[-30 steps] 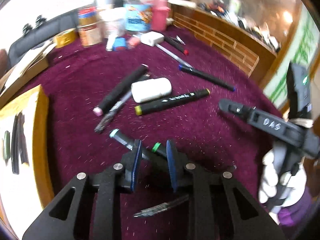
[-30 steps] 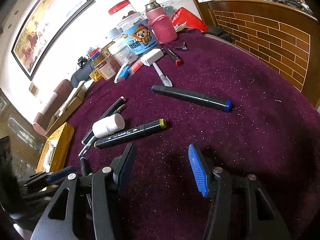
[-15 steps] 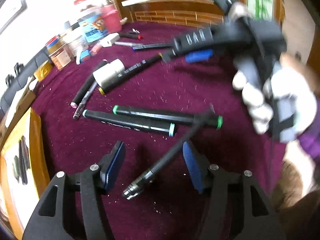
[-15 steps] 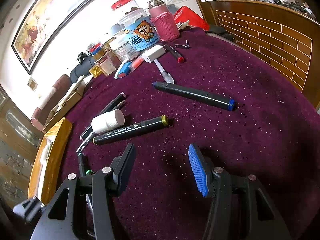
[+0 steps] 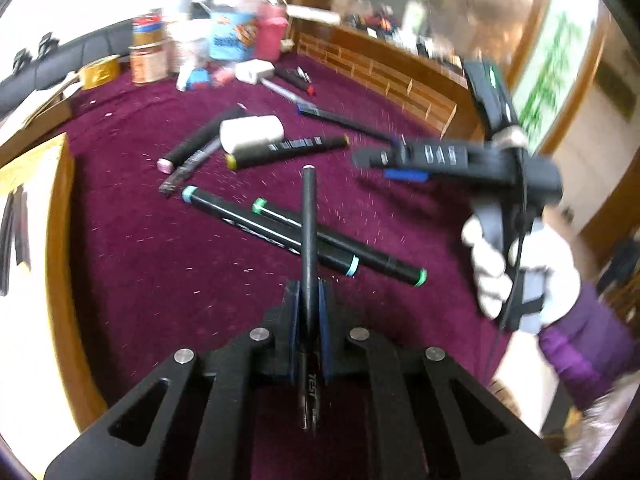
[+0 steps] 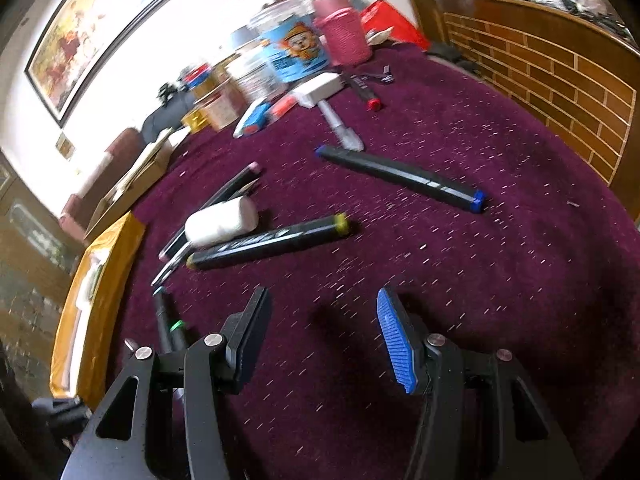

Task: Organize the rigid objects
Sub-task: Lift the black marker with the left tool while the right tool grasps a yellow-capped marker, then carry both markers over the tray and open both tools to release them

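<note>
Left wrist view: you are clamping the left gripper (image 5: 308,308) tight on a slim black pen (image 5: 308,216), which is pointing forward and crossing over two green-capped markers (image 5: 320,236) lying on the maroon cloth (image 5: 160,272). Its barrel is showing "TEST". Beyond them, a white cylinder (image 5: 251,133) is resting against a yellow-capped marker (image 5: 286,151). At left, a gold-rimmed tray (image 5: 60,240) is holding dark pens. Your gloved right hand (image 5: 524,272) is gripping its tool. The right gripper (image 6: 324,340) is standing partly open, holding nothing, above bare cloth; a blue-capped marker (image 6: 400,178) is lying ahead. Jars (image 6: 296,48) are crowding the far edge.
</note>
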Tool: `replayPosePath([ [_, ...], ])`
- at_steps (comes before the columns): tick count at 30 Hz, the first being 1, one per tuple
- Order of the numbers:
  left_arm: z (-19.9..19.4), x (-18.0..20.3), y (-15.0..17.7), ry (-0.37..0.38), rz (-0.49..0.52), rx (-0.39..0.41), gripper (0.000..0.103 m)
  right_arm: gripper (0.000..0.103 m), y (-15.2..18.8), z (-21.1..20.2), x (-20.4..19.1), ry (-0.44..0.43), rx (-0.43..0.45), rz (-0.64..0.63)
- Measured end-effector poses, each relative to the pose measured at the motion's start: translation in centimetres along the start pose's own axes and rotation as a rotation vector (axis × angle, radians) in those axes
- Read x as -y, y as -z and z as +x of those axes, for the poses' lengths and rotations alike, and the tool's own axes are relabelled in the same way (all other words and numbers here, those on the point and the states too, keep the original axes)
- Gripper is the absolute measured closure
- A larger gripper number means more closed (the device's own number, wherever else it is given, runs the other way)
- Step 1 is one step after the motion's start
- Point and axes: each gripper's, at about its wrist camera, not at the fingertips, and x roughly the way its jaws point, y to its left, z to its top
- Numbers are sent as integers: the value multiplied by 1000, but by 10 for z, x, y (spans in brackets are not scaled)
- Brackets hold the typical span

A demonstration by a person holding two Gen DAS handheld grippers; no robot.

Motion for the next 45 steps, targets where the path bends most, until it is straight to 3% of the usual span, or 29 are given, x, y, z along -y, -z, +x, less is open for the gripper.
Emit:
replayPosePath([
  [6,-45,-30,5,36,-130,113,97,53,11,2,-60,-59,-74,-167],
  [14,-75,-73,25,-38,-217,169,96,54,-14,44,-112,240,-9,-490],
  [19,-86,-95,39,-67,-267,184,96,54,-32,88,-107,249,-157,-600],
  [20,-86,-100,39,-72,-278,187,96,54,-34,90,-106,236,-165,-596],
  [23,-88,-111,42,-80,-306,200,96,71,-40,89,-100,156,-243,-515],
  [26,-87,-120,43,-80,-331,202,96,79,-31,84,-105,164,-261,-523],
  [31,-86,-131,48,-79,-364,192,96,81,-23,88,-120,229,-199,-555],
  [36,-100,-147,57,-93,-432,197,96,90,-30,81,-110,173,-187,-431],
  [41,-119,-180,54,-155,-474,197,96,90,-43,25,-103,-4,-99,-258],
  [45,-117,-210,44,-192,-516,179,96,90,-44,9,-131,-118,-99,-230],
])
